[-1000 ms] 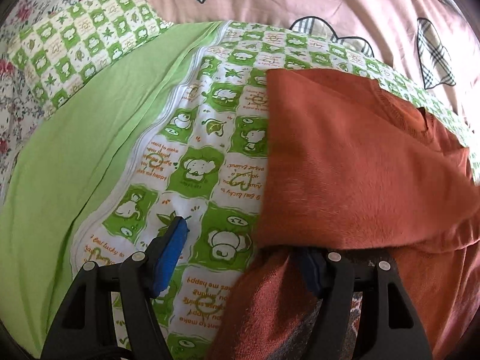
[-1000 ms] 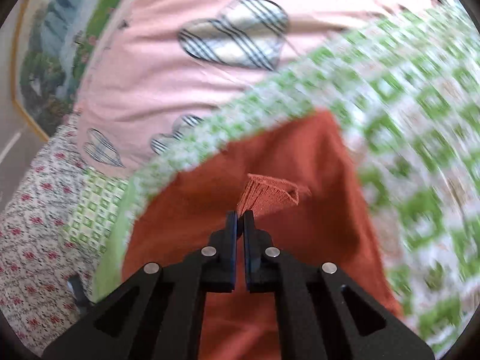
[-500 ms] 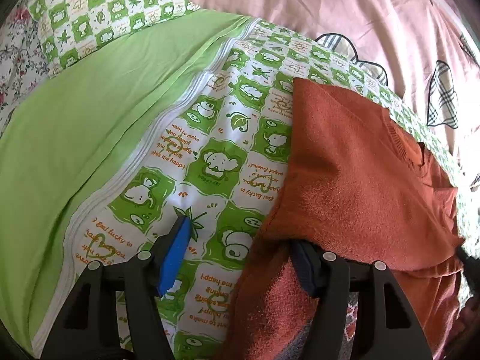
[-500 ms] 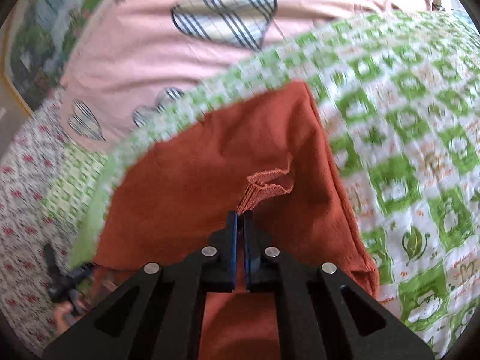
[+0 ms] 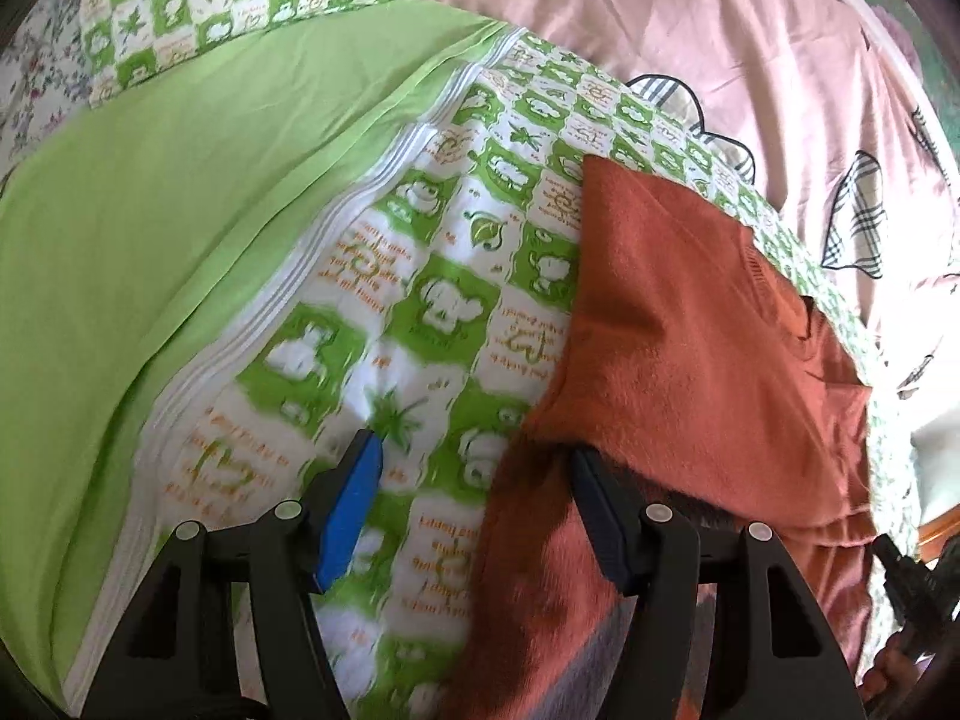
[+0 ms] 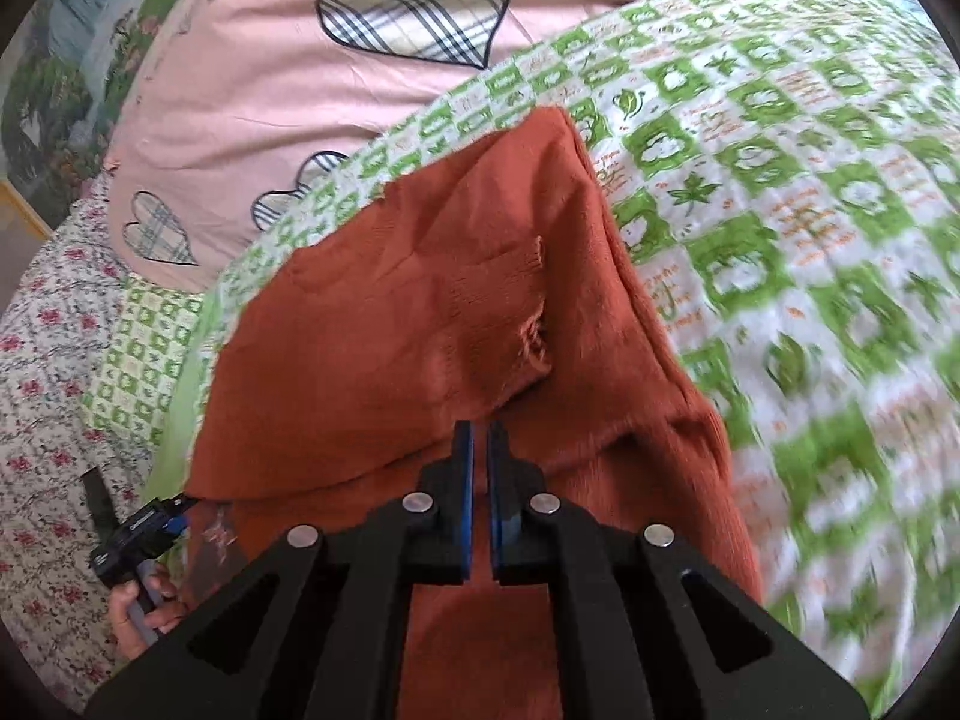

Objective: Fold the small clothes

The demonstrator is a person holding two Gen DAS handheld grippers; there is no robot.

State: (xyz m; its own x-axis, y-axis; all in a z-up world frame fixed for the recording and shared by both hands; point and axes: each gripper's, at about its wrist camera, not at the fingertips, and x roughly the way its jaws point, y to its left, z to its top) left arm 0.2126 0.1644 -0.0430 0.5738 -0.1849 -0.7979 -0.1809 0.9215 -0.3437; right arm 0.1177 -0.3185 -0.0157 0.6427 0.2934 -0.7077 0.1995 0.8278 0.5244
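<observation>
A rust-orange knit sweater [image 6: 420, 312] lies folded on the green-and-white printed bedspread [image 6: 780, 192]; it also shows in the left wrist view [image 5: 690, 330]. My left gripper [image 5: 474, 468] is open, its right finger tucked under the sweater's edge, its left finger over the bedspread. My right gripper [image 6: 480, 438] hovers over the sweater with its jaws nearly together and a thin gap between them; no cloth is held. The ribbed cuff [image 6: 534, 342] lies just beyond its tips.
A pink quilt with plaid hearts [image 6: 300, 78] lies behind the sweater. A plain green sheet [image 5: 150, 228] lies to the left. A floral sheet [image 6: 42, 360] covers the far left, where the left gripper [image 6: 144, 528] and hand show.
My right gripper has let go of the sweater's cuff, which now lies flat on the sweater. The left gripper has stayed open at the sweater's edge and shifted slightly forward.
</observation>
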